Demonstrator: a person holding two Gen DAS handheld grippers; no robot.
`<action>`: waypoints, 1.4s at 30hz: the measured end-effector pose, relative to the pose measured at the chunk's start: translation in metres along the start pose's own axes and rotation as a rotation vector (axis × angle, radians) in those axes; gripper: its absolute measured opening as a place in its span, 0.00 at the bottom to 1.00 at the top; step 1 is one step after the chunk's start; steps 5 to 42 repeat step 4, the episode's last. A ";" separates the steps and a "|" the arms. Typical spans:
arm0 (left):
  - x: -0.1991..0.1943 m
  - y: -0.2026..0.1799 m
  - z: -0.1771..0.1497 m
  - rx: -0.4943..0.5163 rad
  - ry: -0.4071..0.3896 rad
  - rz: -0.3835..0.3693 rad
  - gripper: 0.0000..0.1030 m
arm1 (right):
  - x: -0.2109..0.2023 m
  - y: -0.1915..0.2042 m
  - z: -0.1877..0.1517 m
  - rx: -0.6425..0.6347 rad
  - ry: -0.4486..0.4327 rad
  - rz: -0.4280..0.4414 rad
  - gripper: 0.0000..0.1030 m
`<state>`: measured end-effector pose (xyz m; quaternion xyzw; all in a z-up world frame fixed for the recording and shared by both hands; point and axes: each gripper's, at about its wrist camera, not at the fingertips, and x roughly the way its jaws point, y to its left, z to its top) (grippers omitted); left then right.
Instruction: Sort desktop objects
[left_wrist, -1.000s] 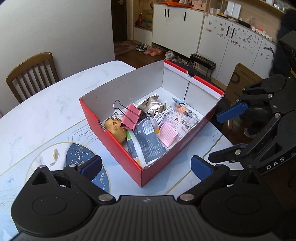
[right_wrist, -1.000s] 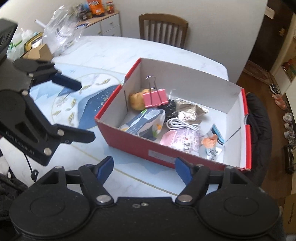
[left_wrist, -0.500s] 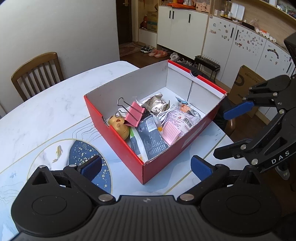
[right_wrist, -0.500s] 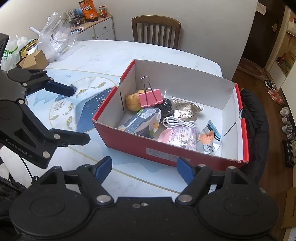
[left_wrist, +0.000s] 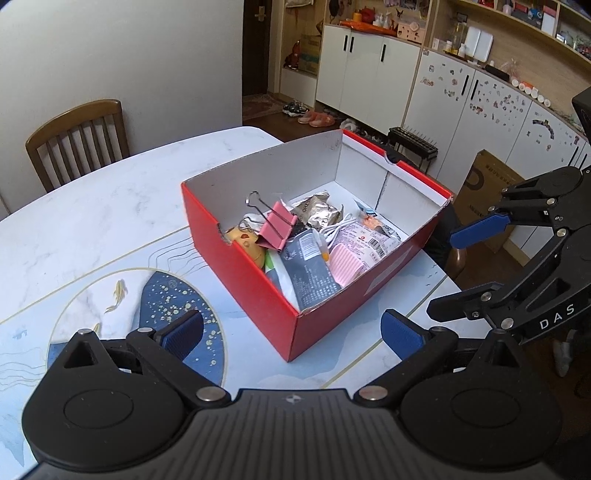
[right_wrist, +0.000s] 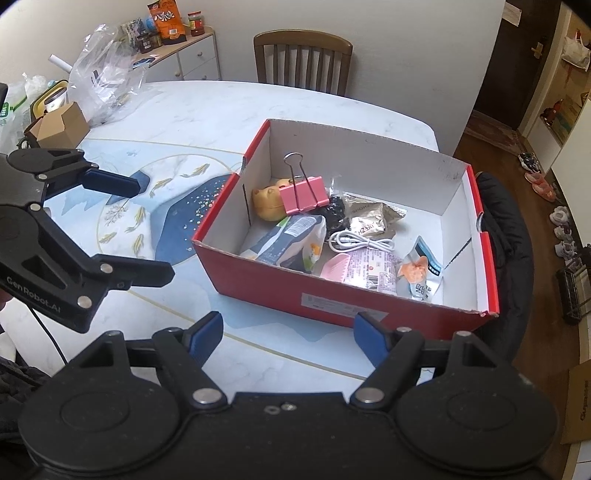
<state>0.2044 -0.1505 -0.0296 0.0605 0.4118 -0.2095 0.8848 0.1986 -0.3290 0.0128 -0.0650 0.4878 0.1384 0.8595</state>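
A red shoe box (left_wrist: 240, 266) (right_wrist: 295, 291) stands open on the marble table. Inside lie a pink binder clip (left_wrist: 277, 225) (right_wrist: 304, 195), a yellow toy (left_wrist: 247, 243) (right_wrist: 267, 203), a dark snack packet (left_wrist: 310, 273), a silver packet (right_wrist: 373, 219), a white cable (right_wrist: 360, 240) and a pink-and-white packet (right_wrist: 369, 269). My left gripper (left_wrist: 293, 332) (right_wrist: 144, 229) hangs open and empty before the box's near corner. My right gripper (right_wrist: 288, 332) (left_wrist: 461, 267) is open and empty too, at the box's long red side.
A blue round-patterned mat (left_wrist: 177, 314) lies left of the box. A wooden chair (right_wrist: 303, 59) stands at the far table edge. Plastic bags and a small cardboard box (right_wrist: 62, 123) crowd the table's far left corner. A dark jacket on a chair (right_wrist: 509, 236) is beyond the box.
The left gripper has drifted sideways and back a little, so the box sits slightly farther off in its view. The right gripper has stayed where it was. Both remain open.
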 end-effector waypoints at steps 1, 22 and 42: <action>-0.002 0.003 -0.001 -0.003 -0.002 -0.001 1.00 | 0.000 0.003 0.001 0.000 0.001 -0.004 0.76; -0.007 0.015 -0.007 -0.010 -0.003 -0.009 1.00 | 0.002 0.014 0.005 0.004 0.003 -0.012 0.76; -0.007 0.015 -0.007 -0.010 -0.003 -0.009 1.00 | 0.002 0.014 0.005 0.004 0.003 -0.012 0.76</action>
